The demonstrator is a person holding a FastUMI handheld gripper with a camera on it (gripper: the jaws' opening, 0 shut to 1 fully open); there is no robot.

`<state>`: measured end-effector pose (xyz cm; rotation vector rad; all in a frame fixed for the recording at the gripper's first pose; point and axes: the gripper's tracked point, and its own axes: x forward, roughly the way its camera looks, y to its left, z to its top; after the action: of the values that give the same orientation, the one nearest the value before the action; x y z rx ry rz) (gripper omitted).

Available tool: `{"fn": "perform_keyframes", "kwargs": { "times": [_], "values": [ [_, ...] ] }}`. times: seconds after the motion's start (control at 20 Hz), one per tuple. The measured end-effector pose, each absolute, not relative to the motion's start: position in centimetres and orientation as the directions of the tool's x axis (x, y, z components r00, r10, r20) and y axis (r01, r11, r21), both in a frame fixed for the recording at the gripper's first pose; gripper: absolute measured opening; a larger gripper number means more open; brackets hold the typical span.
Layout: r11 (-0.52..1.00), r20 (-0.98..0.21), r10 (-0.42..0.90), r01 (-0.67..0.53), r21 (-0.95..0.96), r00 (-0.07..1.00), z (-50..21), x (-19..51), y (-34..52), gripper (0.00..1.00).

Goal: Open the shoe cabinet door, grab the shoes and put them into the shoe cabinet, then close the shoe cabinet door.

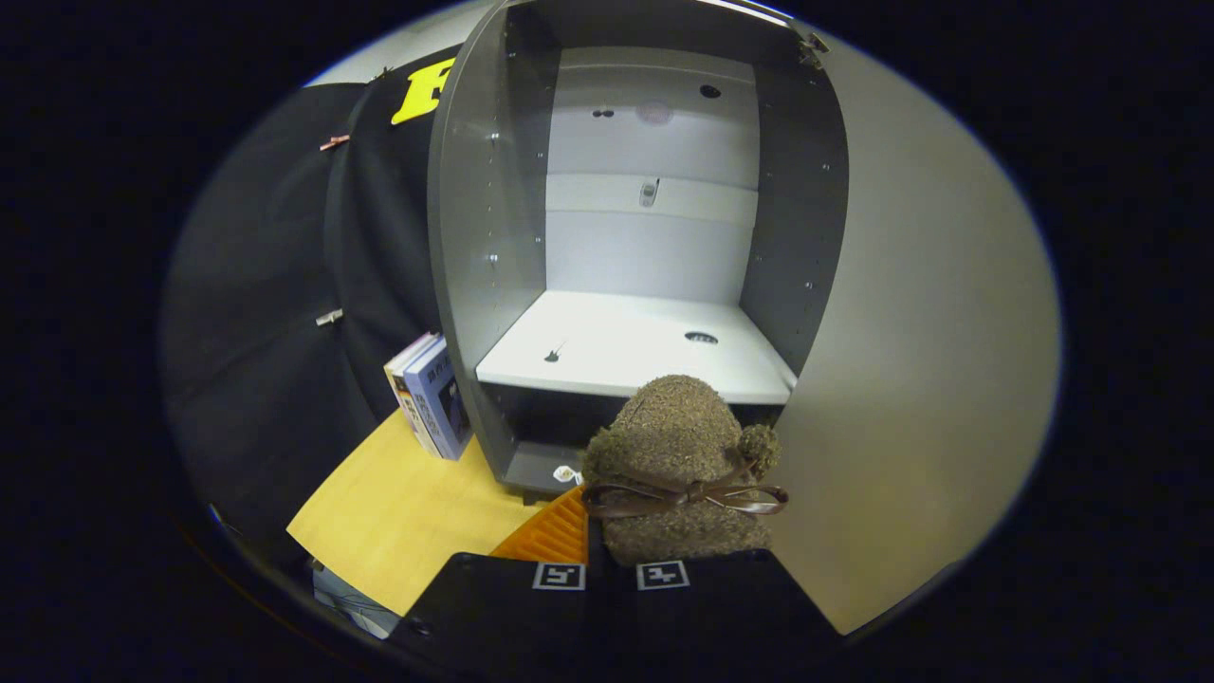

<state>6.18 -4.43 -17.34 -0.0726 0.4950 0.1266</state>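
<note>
Nearest the camera, the claw (612, 560) holds a fuzzy brown shoe (678, 465). The two fingers sit drawn close together, and the shoe's near end drops down between them, so I judge that both press on it; the contact itself is hidden under the pile. The shoe stands out ahead of the fingers, toe pointing away, with a thin dark ribbon bow (688, 495) tied across its upper and a small pompom (759, 446) on its right side.

It looks like a plush slipper: light, soft and easily squashed, not fragile, and its rough pile should keep it from slipping. Being soft, it may sag or swing if held only by an edge, so a hold on the firmer heel or sole rim seems safer than one on the fluff. The bow and pompom are poor places to grip, since they could pull loose or give way.

Beneath and to the left lies the yellow bench (408, 512), and two books (432, 394) stand on it, leaning against the cabinet's left side.

Just beyond the shoe stands the shoe cabinet (484, 237), already open. Its pale door (910, 379) is swung out to the right. The white shelf (626, 346) lies bare just past the toe, slightly higher, with a dark lower compartment (541, 427) under it. The shoe is not yet inside; a short lift forward would probably land it on the shelf.
</note>
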Motion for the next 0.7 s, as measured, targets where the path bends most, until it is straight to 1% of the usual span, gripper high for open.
{"fn": "perform_keyframes", "kwargs": {
  "times": [0.15, 0.35, 0.7],
  "values": [
    [0.99, -0.456, 0.091, -0.13, -0.056, 0.885, -15.0, 8.9, -4.9, 0.05],
    [0.995, -0.432, 0.073, -0.094, -0.028, 0.899, -12.7, 13.1, -4.5, 0.05],
    [0.999, -0.412, 0.029, -0.038, -0.014, 0.911, -9.8, 22.7, -3.7, 0.05]
  ]
}}
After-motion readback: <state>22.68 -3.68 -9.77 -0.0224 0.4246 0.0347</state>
